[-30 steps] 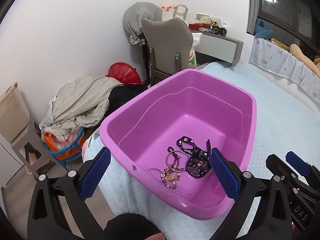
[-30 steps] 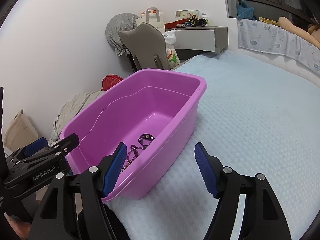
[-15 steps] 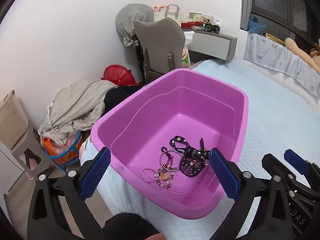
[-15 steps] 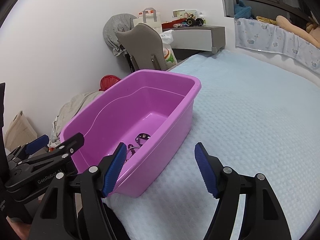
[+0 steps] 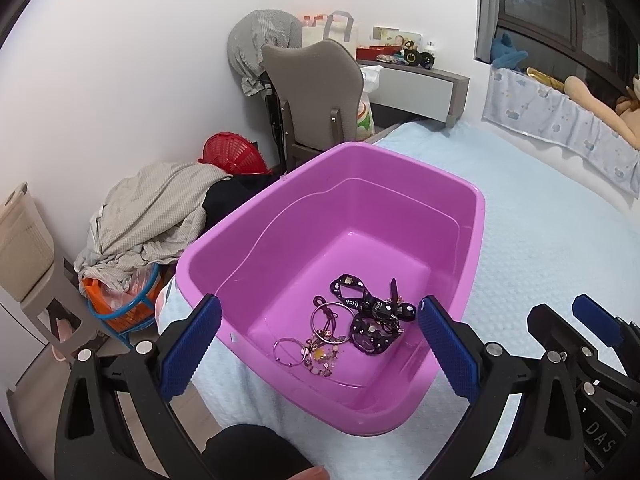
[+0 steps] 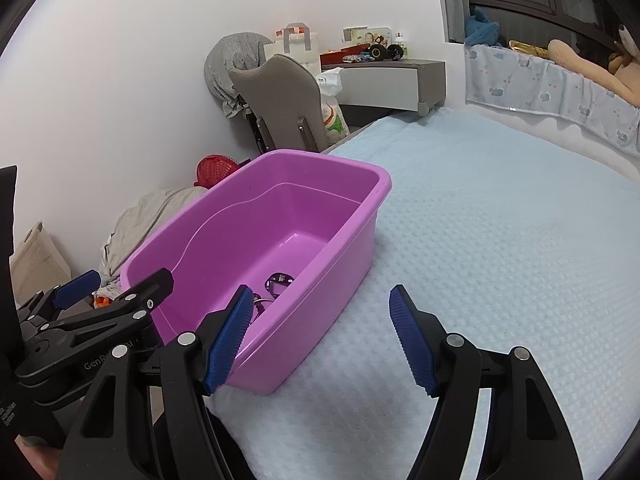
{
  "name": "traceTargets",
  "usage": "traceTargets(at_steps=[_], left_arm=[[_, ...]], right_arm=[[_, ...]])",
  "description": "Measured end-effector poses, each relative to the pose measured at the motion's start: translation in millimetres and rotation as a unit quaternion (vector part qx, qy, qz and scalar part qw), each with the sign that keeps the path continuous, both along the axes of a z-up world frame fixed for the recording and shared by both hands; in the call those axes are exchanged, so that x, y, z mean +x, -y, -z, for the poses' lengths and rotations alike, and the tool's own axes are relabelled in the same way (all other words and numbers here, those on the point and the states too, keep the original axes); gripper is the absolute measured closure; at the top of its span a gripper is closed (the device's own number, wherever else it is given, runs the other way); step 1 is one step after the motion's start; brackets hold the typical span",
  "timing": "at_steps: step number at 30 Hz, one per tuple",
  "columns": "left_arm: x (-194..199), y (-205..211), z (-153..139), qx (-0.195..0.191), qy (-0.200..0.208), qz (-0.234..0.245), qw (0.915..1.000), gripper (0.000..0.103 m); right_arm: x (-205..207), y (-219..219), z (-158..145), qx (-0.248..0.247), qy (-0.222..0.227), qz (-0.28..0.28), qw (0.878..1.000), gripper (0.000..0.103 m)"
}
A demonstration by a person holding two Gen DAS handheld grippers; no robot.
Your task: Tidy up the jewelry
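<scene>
I have the left gripper [image 5: 320,348] hanging over the near end of the pink plastic tub [image 5: 478,216], its blue-padded fingers [image 5: 191,346] spread wide with nothing between them. Looking down past them, the jewelry [image 5: 344,328] lies in a loose heap on the tub floor, close to the near wall: a black strap with small white prints [image 5: 348,294], a dark studded piece [image 5: 370,334] just beside it, a couple of thin metal bangles [image 5: 289,352] and a tangle of small beads and charms [image 5: 322,358] touching the rings. The rest of the tub floor is bare pink.

My right gripper [image 6: 322,340] sits to the right of the tub, over the pale blue textured bedspread [image 6: 500,248]. Its fingers [image 6: 410,342] also stand wide apart and hold nothing; the left pad overlaps the tub's near right rim in this view, though I cannot tell whether it touches. From here only a scrap of the jewelry shows over the tub wall.

The tub rests on the bed near its edge. Beyond it are a grey chair [image 5: 316,96] with a grey garment draped on it, a red basket [image 5: 232,156], a pile of crumpled laundry [image 5: 156,208] on an orange and blue basket, and a cluttered shelf [image 5: 416,76] by the wall.
</scene>
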State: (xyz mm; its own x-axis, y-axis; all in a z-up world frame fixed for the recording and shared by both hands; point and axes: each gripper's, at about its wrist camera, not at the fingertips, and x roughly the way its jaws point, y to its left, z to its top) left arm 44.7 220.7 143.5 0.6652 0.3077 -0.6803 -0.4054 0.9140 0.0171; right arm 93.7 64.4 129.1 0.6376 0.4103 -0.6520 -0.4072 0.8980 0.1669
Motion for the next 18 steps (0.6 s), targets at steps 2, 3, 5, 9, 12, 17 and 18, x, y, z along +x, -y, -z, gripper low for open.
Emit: traceTargets(at_steps=[2, 3, 5, 9, 12, 17, 18], left_arm=[[-0.3, 0.4, -0.5, 0.001, 0.000, 0.000, 1.0000, 0.006], [-0.1, 1.1, -0.4, 0.001, 0.000, 0.000, 1.0000, 0.006], [-0.3, 1.2, -0.7, 0.001, 0.000, -0.001, 1.0000, 0.006], [-0.6, 0.0, -1.6, 0.000, -0.003, 0.001, 1.0000, 0.006], [-1.4, -5.6, -4.4, 0.001, -0.005, 0.000, 1.0000, 0.006], [1.3, -21.9, -7.0, 0.001, -0.011, -0.009, 0.9999, 0.006], [2.5, -25.7, -7.0, 0.000, -0.012, -0.011, 0.9999, 0.006]], right_arm=[[-0.8, 0.0, -0.8, -0.001, 0.000, 0.000, 1.000, 0.036], [-0.8, -0.3, -0.9, -0.001, -0.001, 0.000, 1.000, 0.036], [-1.5, -0.9, -1.0, -0.002, -0.001, -0.001, 1.000, 0.036], [-1.4, -6.6, -4.6, -0.009, -0.006, -0.007, 1.000, 0.036], [1.1, -13.6, -7.5, -0.017, -0.010, -0.013, 1.000, 0.036], [7.5, -30.9, -11.4, -0.030, -0.014, -0.028, 0.999, 0.036], [9.5, -34.4, -12.3, -0.031, -0.014, -0.030, 0.999, 0.036]])
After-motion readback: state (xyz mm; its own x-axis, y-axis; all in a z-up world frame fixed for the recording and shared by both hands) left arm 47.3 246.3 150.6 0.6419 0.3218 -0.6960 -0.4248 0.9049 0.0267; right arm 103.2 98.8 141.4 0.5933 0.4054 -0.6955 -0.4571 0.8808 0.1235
